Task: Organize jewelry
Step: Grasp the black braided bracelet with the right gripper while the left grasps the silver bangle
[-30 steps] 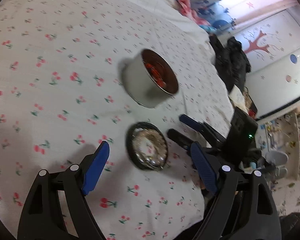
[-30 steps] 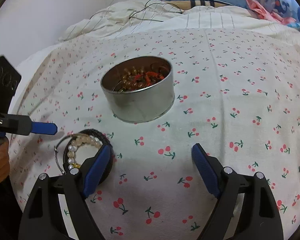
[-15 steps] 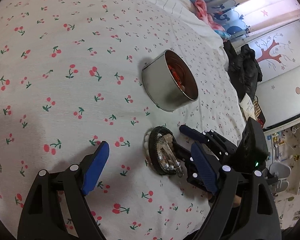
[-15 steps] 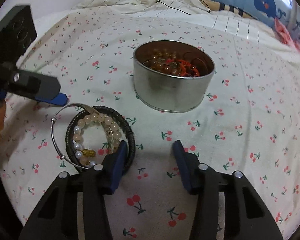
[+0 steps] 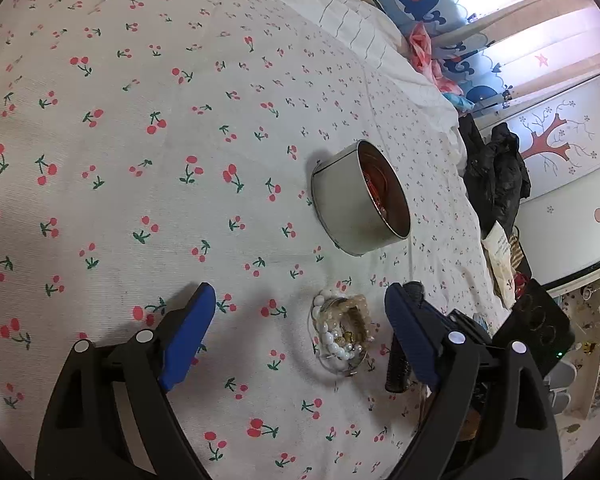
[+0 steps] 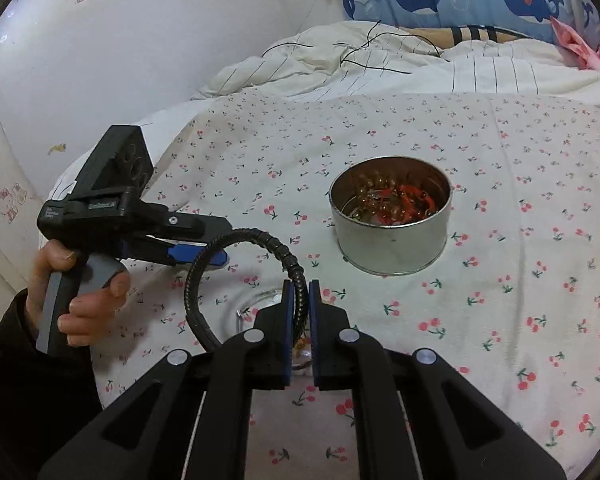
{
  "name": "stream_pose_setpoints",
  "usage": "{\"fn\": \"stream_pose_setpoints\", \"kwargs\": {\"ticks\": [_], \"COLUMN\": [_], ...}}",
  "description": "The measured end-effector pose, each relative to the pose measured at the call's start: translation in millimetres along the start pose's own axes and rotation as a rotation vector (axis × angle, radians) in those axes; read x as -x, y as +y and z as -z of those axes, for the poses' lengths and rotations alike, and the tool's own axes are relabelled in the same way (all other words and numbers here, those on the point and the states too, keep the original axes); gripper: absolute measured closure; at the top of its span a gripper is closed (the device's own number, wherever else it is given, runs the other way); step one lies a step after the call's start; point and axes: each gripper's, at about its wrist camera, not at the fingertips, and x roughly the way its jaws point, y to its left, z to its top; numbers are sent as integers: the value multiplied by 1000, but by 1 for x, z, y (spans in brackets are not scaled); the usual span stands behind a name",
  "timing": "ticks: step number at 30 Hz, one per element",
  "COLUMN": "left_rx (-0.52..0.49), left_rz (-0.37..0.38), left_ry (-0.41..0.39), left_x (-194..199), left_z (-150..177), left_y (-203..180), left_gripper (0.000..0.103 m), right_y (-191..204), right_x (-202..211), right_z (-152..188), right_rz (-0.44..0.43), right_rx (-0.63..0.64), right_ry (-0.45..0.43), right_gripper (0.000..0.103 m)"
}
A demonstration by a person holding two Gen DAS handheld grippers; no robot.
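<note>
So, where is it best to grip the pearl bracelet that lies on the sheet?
Probably the white bead arc of the pearl bracelet, from above with the open left gripper: it lies flat at the pile's near edge, while the beige bracelet crowds the far side.

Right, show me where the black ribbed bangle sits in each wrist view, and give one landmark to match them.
Left wrist view: the black ribbed bangle is at lower right, mostly hidden behind the near blue pad, right of the bead bracelets.
Right wrist view: it arcs up at lower centre, pinched in the right tongs.
Shared landmark: the round silver tin holding red and amber beads, beyond the bangle.
</note>
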Motion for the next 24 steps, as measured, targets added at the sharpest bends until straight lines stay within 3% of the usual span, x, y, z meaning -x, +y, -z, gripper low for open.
{"fn": "stream_pose_setpoints", "kwargs": {"ticks": [3,8,10,12,14,15,16,17,18,21,24], "left_rx": [-3,-56,-85,-117,-140,-148,-166,-189,-206,-229,-263], "left_rz": [-6,-15,10,59,81,78,61,30,2,-28,20], "left_ry": [9,45,73,111,132,142,152,153,150,145,125], "left_x": [-5,-18,-24,-28,-31,-32,-34,-35,-36,-33,-22], "left_z": [1,8,12,17,23,24,26,27,29,30,30], "left_y": [-3,-13,-19,-27,-33,-34,-36,-38,-39,-41,-52], "left_gripper": [20,20,20,20,33,47,55,72,81,90,92], "right_y": [-7,-36,-52,-63,-66,-65,-65,-64,-63,-66,-66], "right_x": [7,11,6,-1,-7,-9,-11,-13,-13,-14,-19], "right_z": [1,6,10,15,17,17,18,19,20,21,18], "right_rz": [51,302,379,389,403,409,413,415,414,404,390], "right_rx": [-11,-42,-78,-120,-119,-114,-108,-107,-109,-121,-128], "right_ry": [4,50,87,124,135,139,142,142,143,146,147], "right_gripper": [95,95,95,94,94,94,94,93,93,92,87]}}
